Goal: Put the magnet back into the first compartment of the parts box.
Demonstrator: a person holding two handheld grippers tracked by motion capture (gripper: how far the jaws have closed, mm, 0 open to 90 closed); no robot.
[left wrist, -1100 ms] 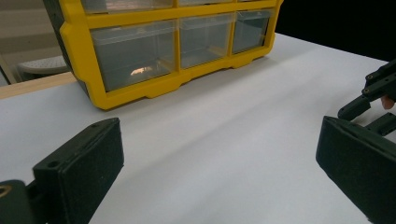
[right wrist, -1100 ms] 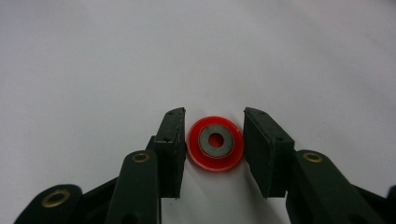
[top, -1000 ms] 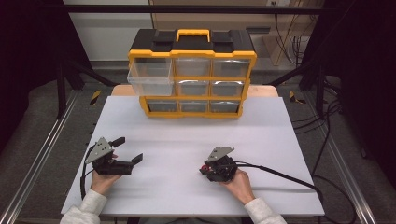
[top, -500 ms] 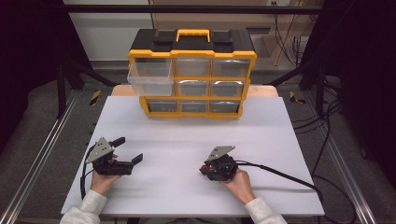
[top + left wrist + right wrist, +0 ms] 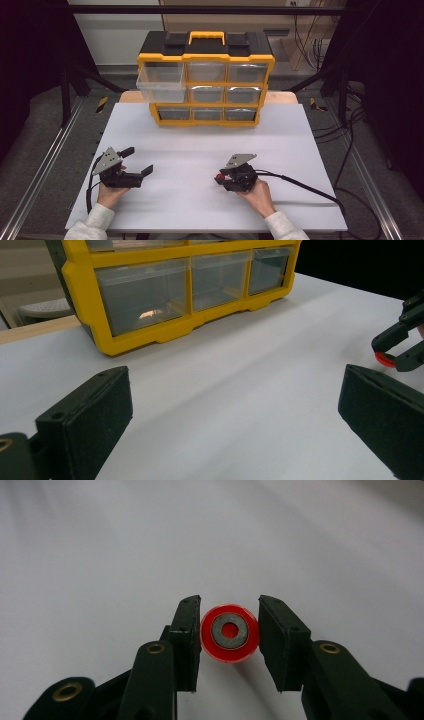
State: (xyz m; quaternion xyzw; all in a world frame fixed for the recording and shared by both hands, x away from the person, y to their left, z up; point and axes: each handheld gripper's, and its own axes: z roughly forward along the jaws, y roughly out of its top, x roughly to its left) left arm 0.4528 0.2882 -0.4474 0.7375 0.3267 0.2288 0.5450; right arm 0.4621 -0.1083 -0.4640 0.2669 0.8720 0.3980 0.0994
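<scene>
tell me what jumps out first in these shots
The yellow and black drawer cabinet at the far side of the white table, its top-left clear drawer pulled out. Next, the small red ring clamped in the right gripper, near the person. The left gripper rests open on the table.

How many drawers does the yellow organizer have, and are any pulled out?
9, in three rows of three on the organizer. The top-left drawer is pulled out; the other eight sit flush. None seems hidden.
</scene>
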